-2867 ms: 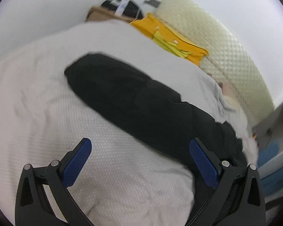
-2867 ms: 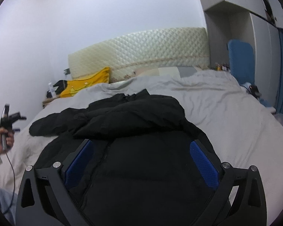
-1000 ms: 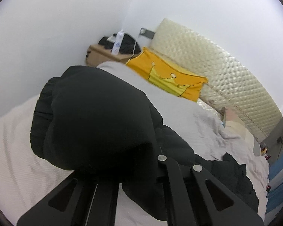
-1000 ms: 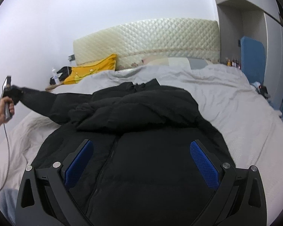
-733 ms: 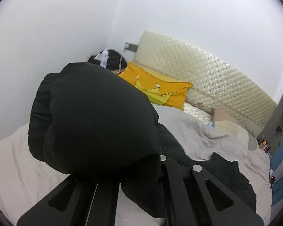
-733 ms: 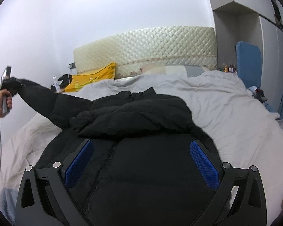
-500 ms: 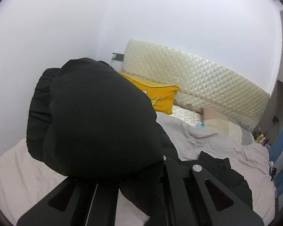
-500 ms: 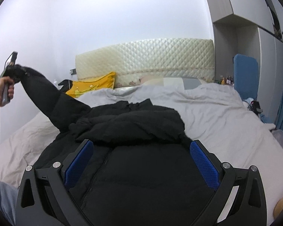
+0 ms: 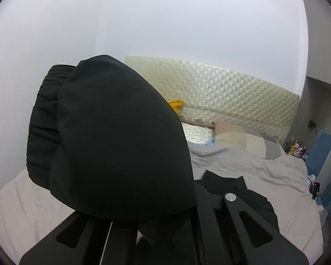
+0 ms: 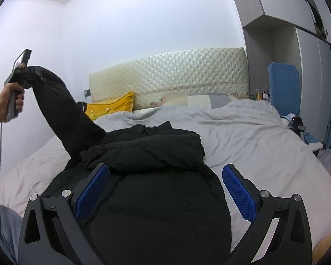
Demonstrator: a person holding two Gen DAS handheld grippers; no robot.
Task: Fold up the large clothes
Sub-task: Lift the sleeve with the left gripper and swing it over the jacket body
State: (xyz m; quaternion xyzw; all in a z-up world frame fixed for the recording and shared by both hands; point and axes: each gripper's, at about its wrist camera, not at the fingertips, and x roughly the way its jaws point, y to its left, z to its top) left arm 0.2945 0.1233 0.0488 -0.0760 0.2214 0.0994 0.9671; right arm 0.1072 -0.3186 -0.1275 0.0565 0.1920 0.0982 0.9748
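A black puffer jacket (image 10: 152, 198) lies on the bed, one sleeve folded across its chest. My left gripper (image 10: 26, 75) is shut on the cuff of the other sleeve (image 10: 61, 110) and holds it high above the bed's left side. In the left wrist view the sleeve (image 9: 112, 145) bulges over the gripper (image 9: 161, 220) and hides its fingertips. My right gripper (image 10: 163, 187) is open and empty, hovering over the jacket's lower body.
The bed has a grey rumpled duvet (image 10: 253, 137), a yellow pillow (image 10: 110, 108) and a cream quilted headboard (image 10: 170, 72). A blue chair (image 10: 283, 88) and wardrobe (image 10: 298, 55) stand at the right. A plastic bag (image 10: 328, 159) lies by the bed's right edge.
My left gripper closed on the sleeve cuff and has lifted it steadily higher, pulling the sleeve up off the bed. The right gripper stays open over the jacket.
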